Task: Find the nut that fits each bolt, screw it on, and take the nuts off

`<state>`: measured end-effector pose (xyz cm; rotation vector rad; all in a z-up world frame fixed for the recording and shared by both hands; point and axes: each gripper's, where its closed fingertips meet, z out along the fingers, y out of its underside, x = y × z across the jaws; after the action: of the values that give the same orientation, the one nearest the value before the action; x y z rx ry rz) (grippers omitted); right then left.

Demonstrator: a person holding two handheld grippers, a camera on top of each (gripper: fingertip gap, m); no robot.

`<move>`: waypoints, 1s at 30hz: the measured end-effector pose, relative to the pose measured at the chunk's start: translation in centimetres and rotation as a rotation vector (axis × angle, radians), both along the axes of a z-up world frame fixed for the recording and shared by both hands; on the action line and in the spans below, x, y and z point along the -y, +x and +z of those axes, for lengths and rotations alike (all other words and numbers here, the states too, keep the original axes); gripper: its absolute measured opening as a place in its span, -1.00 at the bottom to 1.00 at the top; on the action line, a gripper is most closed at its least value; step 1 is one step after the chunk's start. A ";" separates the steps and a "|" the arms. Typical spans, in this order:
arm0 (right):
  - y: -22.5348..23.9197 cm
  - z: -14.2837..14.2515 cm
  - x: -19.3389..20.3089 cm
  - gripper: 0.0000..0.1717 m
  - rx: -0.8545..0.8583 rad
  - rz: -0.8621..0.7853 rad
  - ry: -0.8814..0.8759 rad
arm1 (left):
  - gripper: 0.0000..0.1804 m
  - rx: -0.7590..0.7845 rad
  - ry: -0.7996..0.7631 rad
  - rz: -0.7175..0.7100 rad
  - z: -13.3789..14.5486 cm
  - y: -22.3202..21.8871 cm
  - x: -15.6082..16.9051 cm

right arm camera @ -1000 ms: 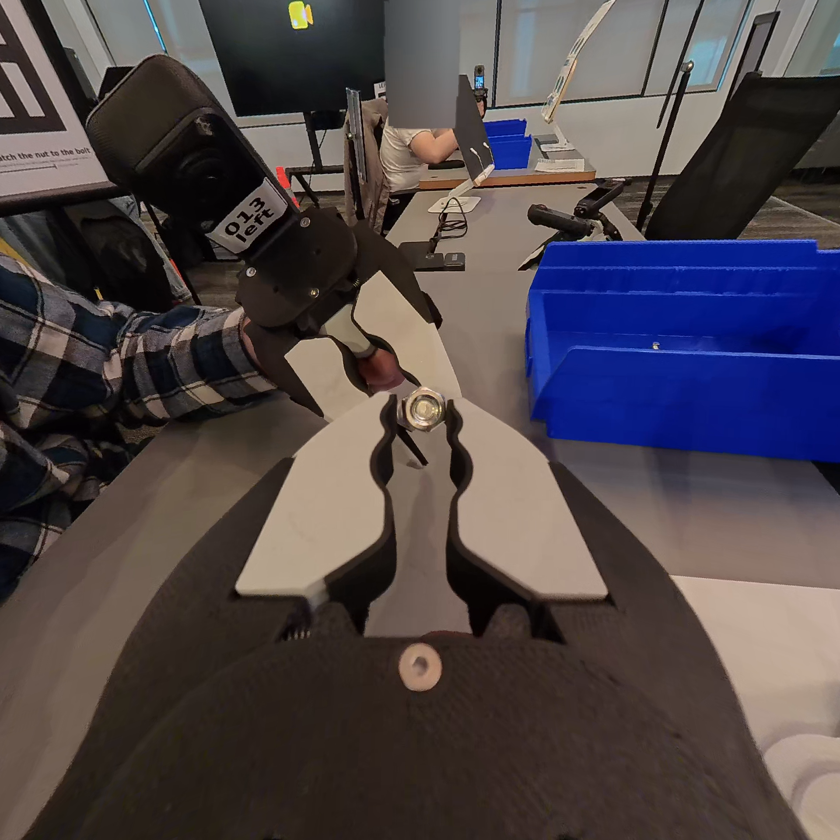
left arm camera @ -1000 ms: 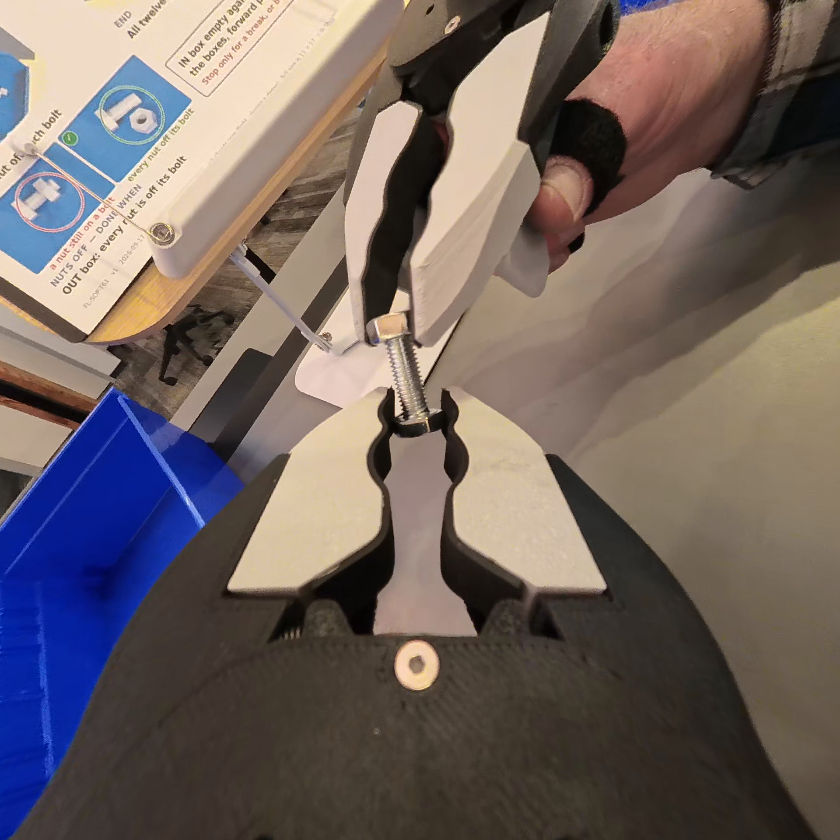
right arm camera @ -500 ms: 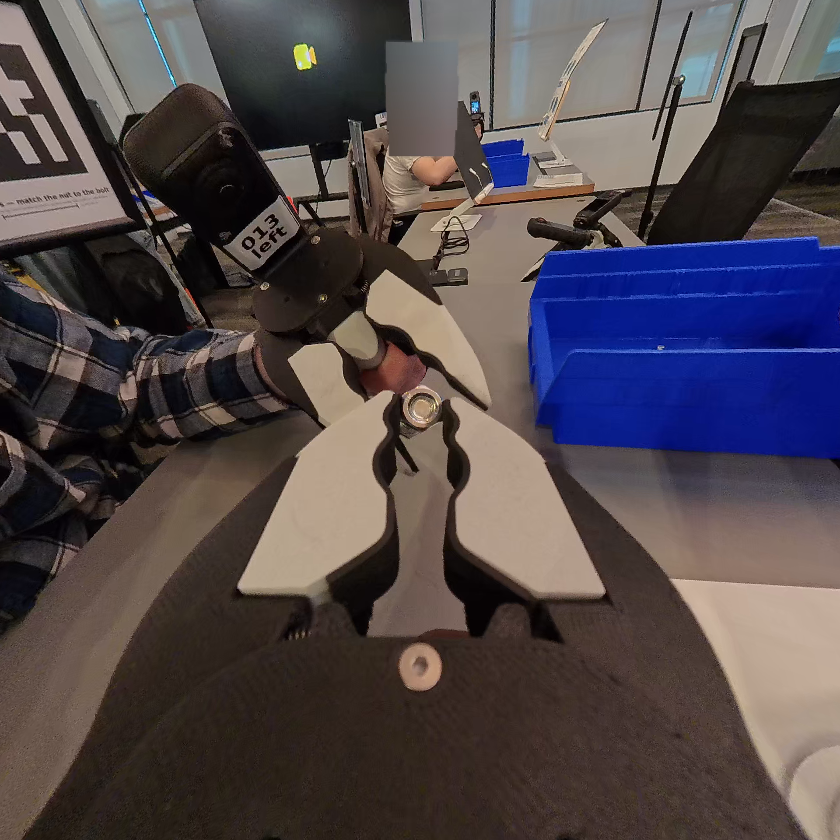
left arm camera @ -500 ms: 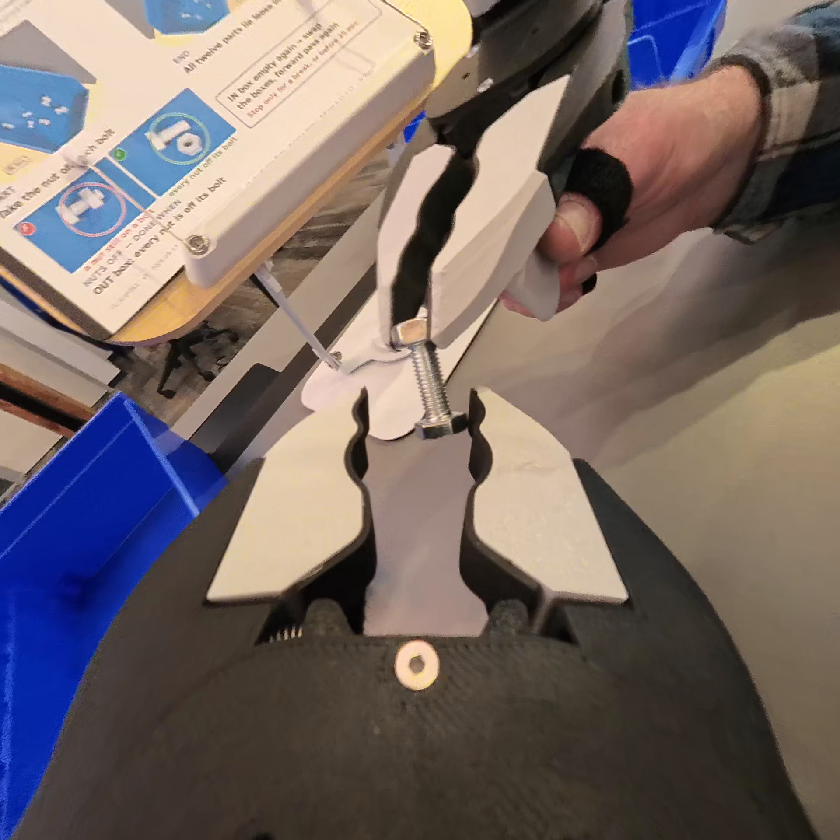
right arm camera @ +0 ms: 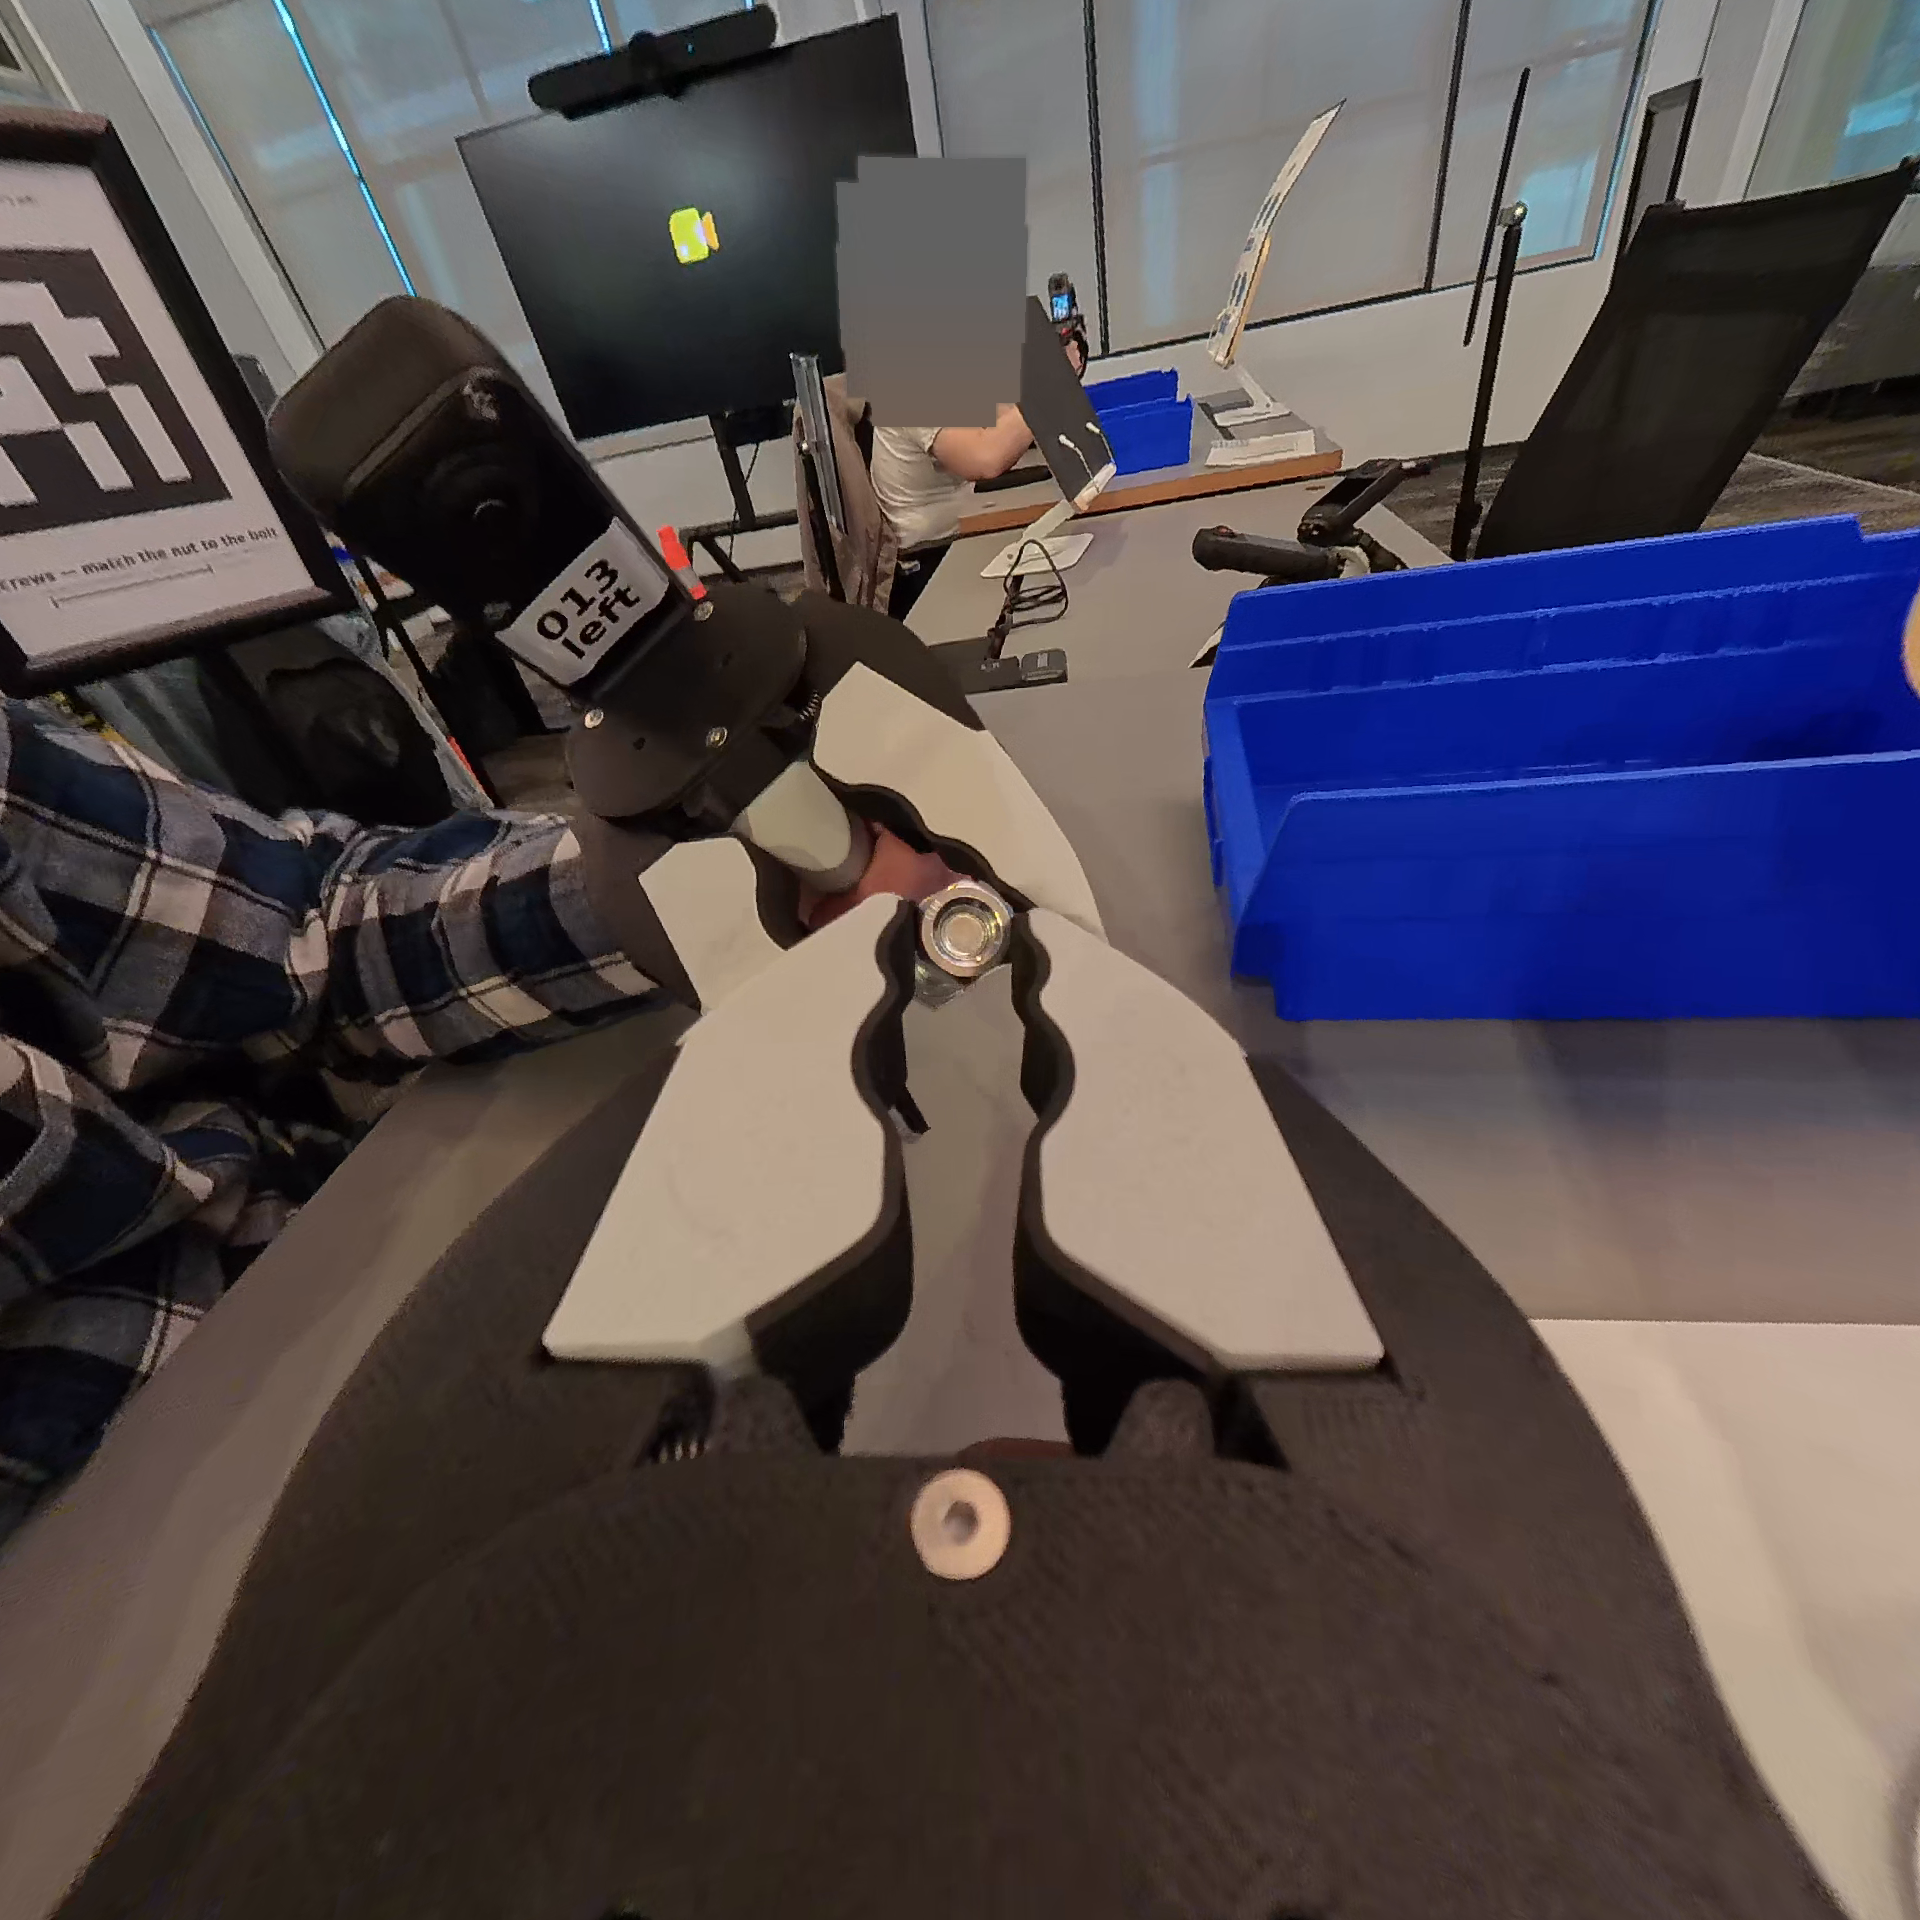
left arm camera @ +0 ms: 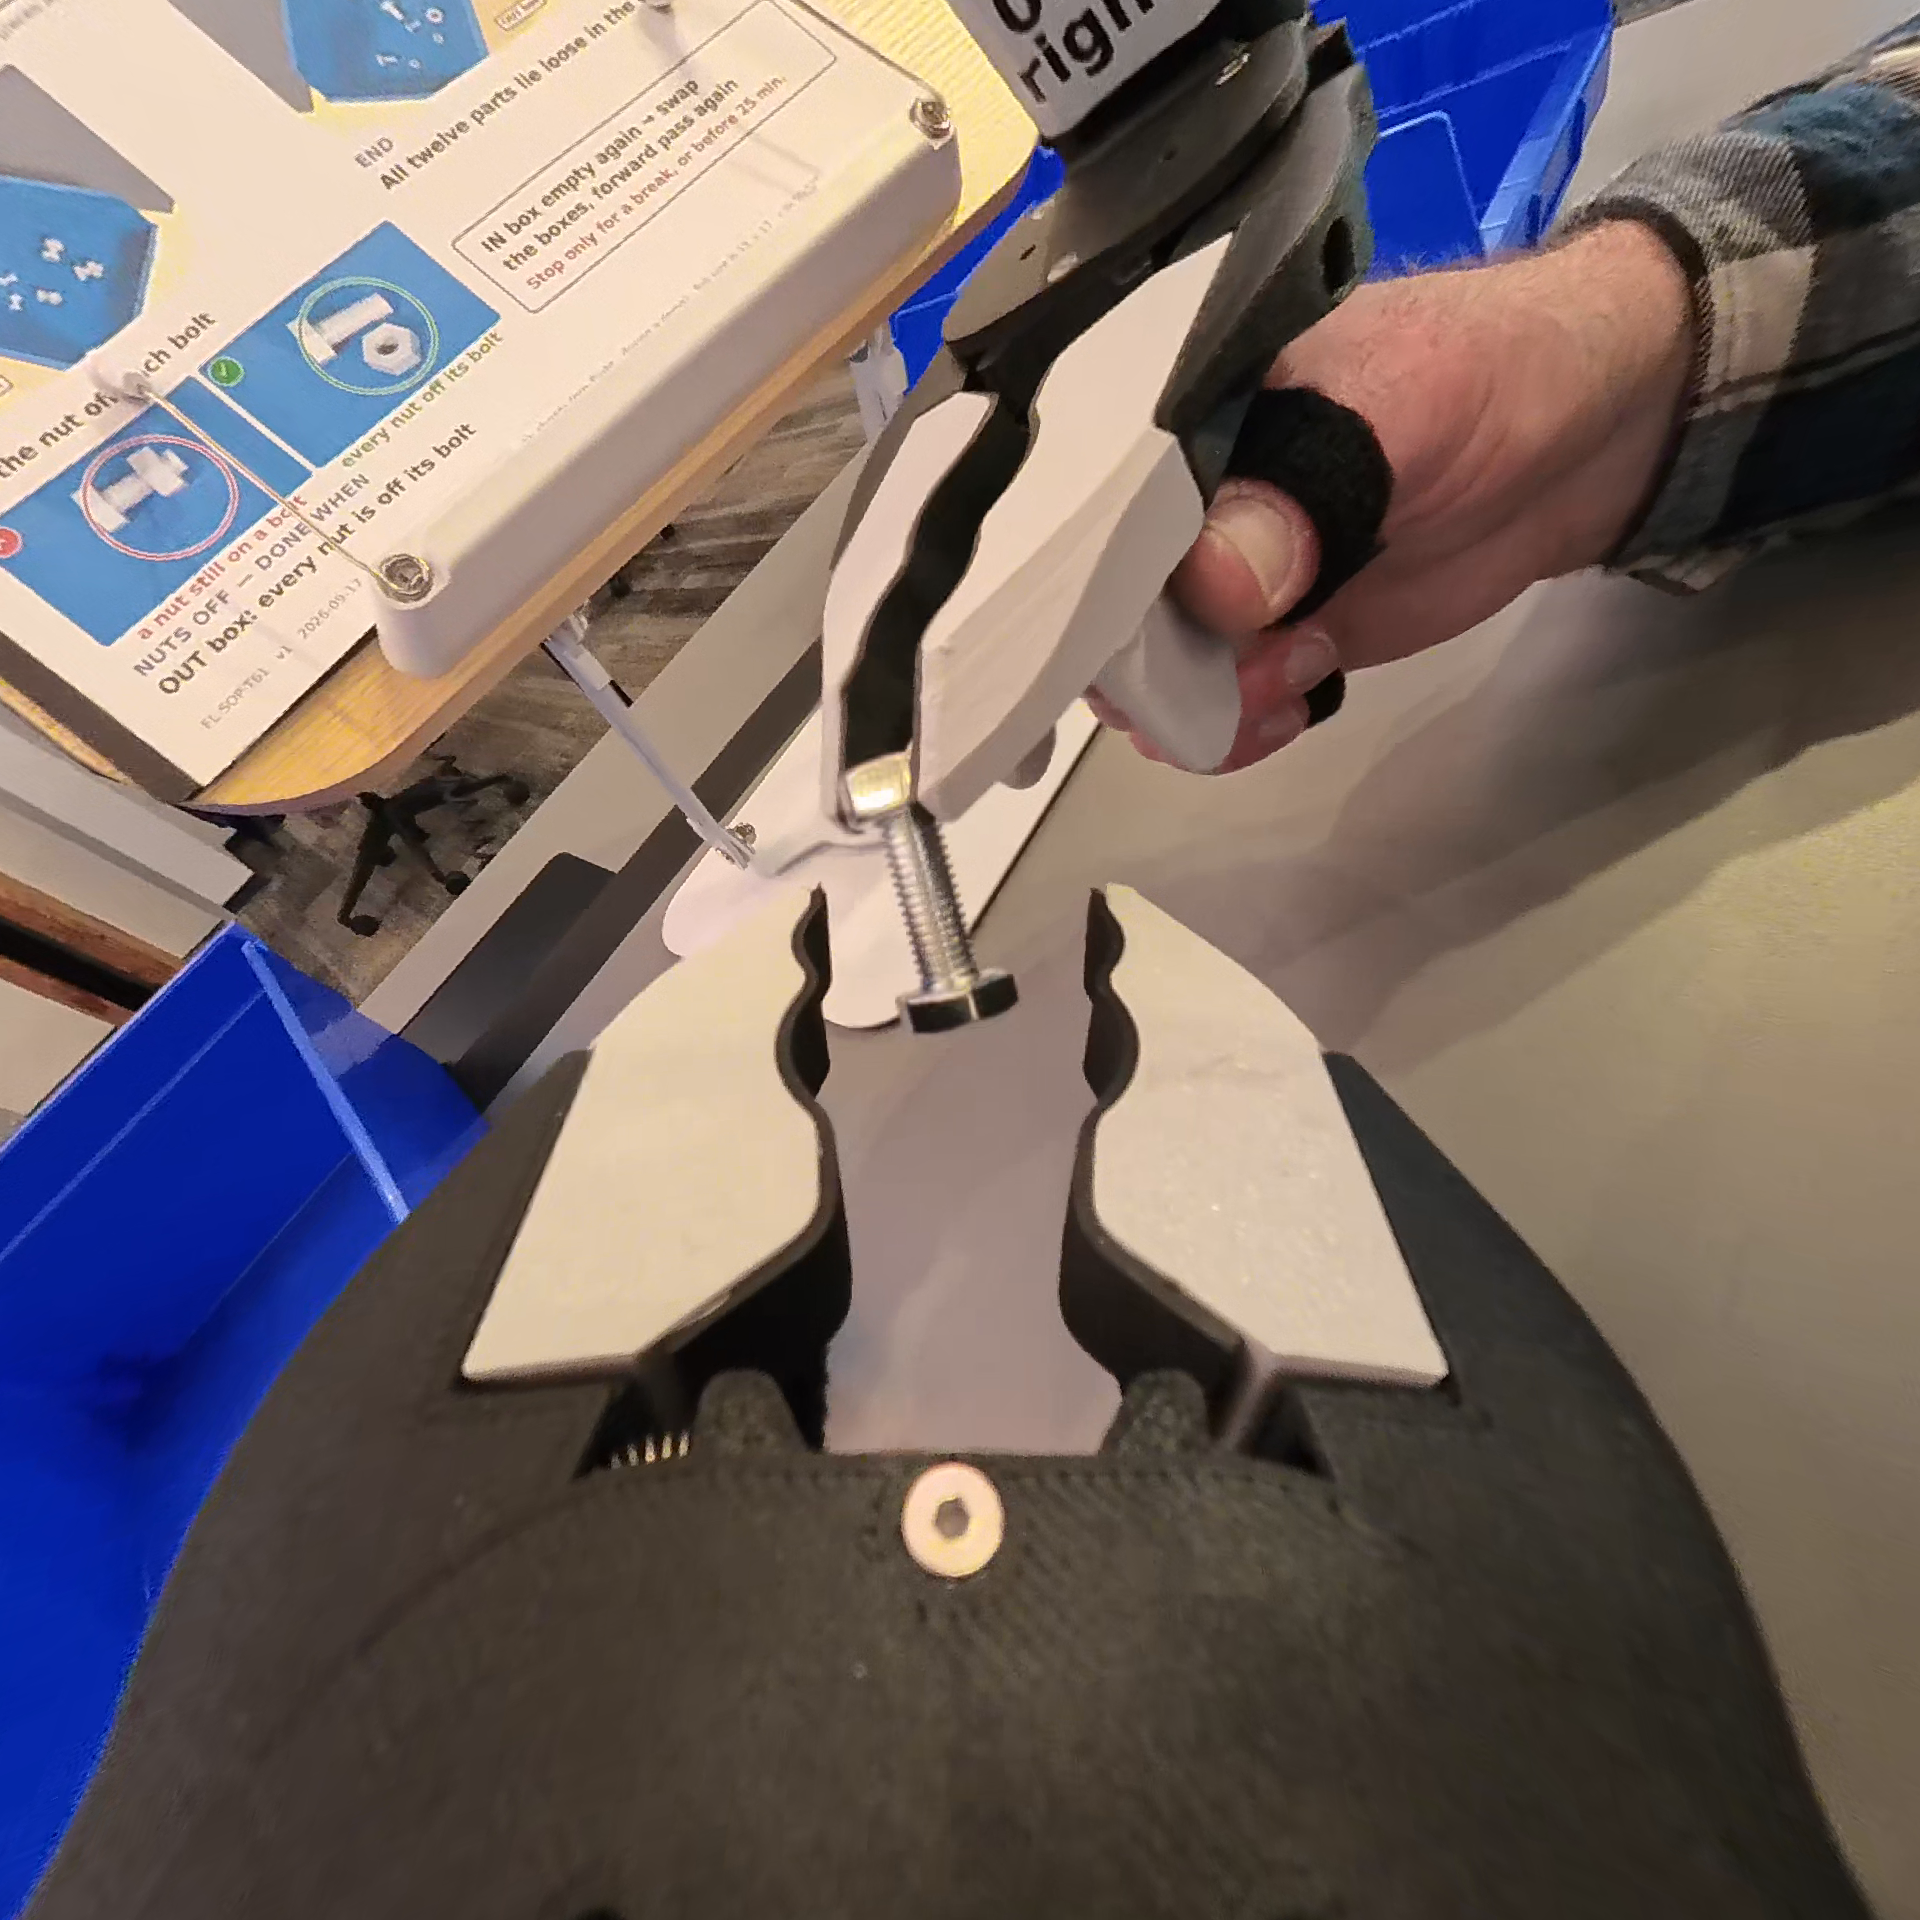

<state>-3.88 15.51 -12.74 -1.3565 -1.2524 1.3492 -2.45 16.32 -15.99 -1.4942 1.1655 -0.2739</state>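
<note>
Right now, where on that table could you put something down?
Bare grey table runs in front of the blue bin and right of the grippers. Crowded: mid-air, where the right gripper holds the bolt between the open left fingers.

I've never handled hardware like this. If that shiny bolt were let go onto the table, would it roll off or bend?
The bolt looks like solid bright metal, so it is probably stiff and heavy for its size. Its round threaded shaft could roll, though the six-sided head would likely stop it soon. The right gripper pinches only the nut at the far end, so the smooth metal might slip.
</note>
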 end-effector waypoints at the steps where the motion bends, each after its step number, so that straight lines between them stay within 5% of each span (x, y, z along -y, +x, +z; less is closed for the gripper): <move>1: 0.1 0.1 -0.2 -0.79 -0.010 -0.002 -0.016 | -0.50 0.004 0.013 0.009 0.1 -0.1 -0.1; 7: 0.5 0.3 -0.9 -0.79 -0.048 -0.014 -0.075 | -0.79 0.005 0.065 0.030 0.7 -0.3 -0.2; 16: 0.6 0.6 -0.4 -0.79 -0.044 0.020 -0.009 | -0.79 0.067 -0.017 -0.032 0.8 0.0 0.4; 30: 1.5 2.2 4.3 -0.79 -0.067 0.306 0.120 | -0.80 0.482 -0.521 -0.601 3.1 1.5 6.5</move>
<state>-2.33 11.20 -10.52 -1.0585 -1.5143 1.4866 -0.99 9.86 -12.89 -1.3528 1.1611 -1.3545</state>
